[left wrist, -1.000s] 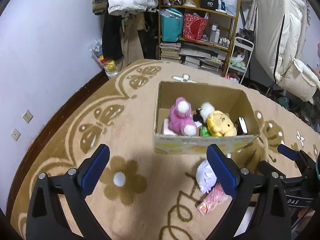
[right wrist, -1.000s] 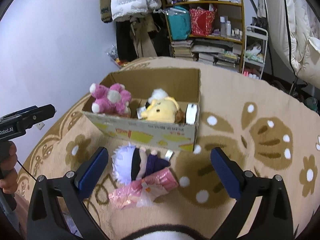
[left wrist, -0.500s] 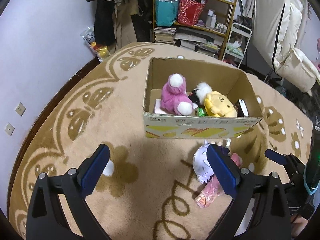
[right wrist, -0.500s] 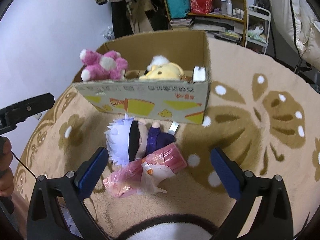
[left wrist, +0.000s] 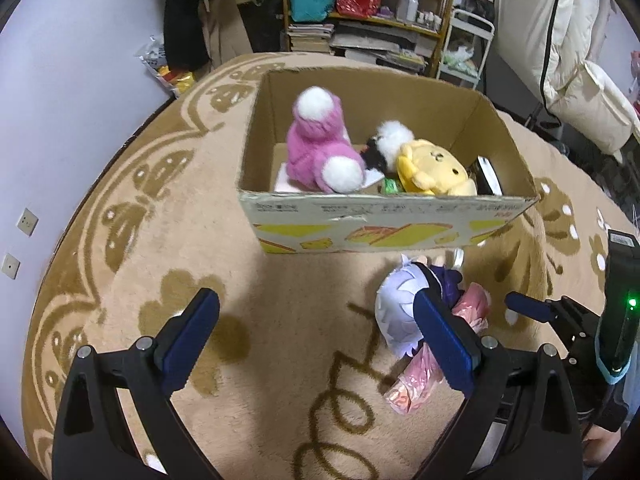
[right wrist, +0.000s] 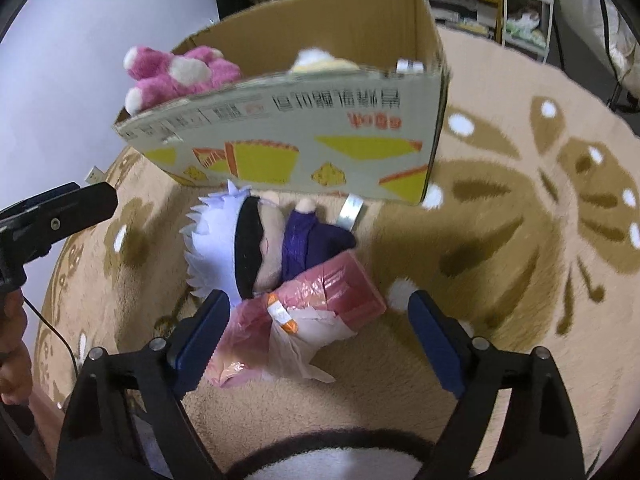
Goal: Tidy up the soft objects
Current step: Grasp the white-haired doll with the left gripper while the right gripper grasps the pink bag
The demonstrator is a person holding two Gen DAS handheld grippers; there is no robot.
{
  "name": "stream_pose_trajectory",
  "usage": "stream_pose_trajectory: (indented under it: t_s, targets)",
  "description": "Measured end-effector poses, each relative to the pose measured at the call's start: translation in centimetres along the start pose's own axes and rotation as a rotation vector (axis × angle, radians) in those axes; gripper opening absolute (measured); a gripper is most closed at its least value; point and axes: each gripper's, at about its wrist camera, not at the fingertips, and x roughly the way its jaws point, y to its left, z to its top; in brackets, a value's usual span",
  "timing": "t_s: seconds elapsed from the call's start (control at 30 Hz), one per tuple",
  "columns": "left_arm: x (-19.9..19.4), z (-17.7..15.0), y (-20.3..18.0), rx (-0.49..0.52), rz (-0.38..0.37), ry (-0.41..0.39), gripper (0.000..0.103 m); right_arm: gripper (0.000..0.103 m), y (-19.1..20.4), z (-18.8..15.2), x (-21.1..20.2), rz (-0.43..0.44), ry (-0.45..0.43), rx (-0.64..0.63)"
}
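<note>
A cardboard box [left wrist: 384,216] stands on the carpet and holds a pink plush [left wrist: 316,148] and a yellow plush [left wrist: 432,168]. In front of it lie a white-haired doll [right wrist: 224,248] and a pink plastic-wrapped package [right wrist: 332,292], touching each other. My right gripper [right wrist: 318,304] hangs low over the package. Its jaws are closing with the package between them, and the pads do not touch it. My left gripper [left wrist: 314,304] is open over bare carpet, left of the doll [left wrist: 394,304], with nothing between its fingers.
The patterned tan carpet [left wrist: 200,240] covers the floor. Behind the box stand a cluttered shelf [left wrist: 360,8], hanging clothes [left wrist: 192,20], a white cart [left wrist: 464,52] and white bedding [left wrist: 560,40]. A white furry thing [right wrist: 332,460] lies under my right gripper.
Both grippers have sunk toward the carpet and tipped further down. The doll and package now lie just ahead of the right gripper, whose jaws have narrowed a little.
</note>
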Motion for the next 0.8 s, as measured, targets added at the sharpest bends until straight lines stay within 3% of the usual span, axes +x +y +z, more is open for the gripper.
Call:
stream_pose_trajectory:
  t_s: [0.07,0.2,0.37,0.67,0.8]
  targets:
    - [0.5,0.0,-0.3,0.012,-0.004,0.013,0.097,0.094,-0.1,-0.1,0.6,0.012,0.018,0.009]
    - [1.5,0.0,-1.0,0.029,-0.007,0.033,0.097,0.079,-0.2,0.1,1.6,0.005,0.032,0.010]
    - [2.8,0.1,-1.5,0.038,-0.006,0.055,0.097,0.076,-0.6,0.4,2.1,0.035,0.044,0.014]
    - [4.2,0.5,-1.9,0.037,-0.026,0.071,0.097,0.053,-1.7,1.2,1.6,0.024,0.038,0.000]
    - [5.3,0.6,-2.3,0.040,-0.049,0.094,0.097,0.052,-1.9,1.0,2.6,0.015,0.071,0.008]
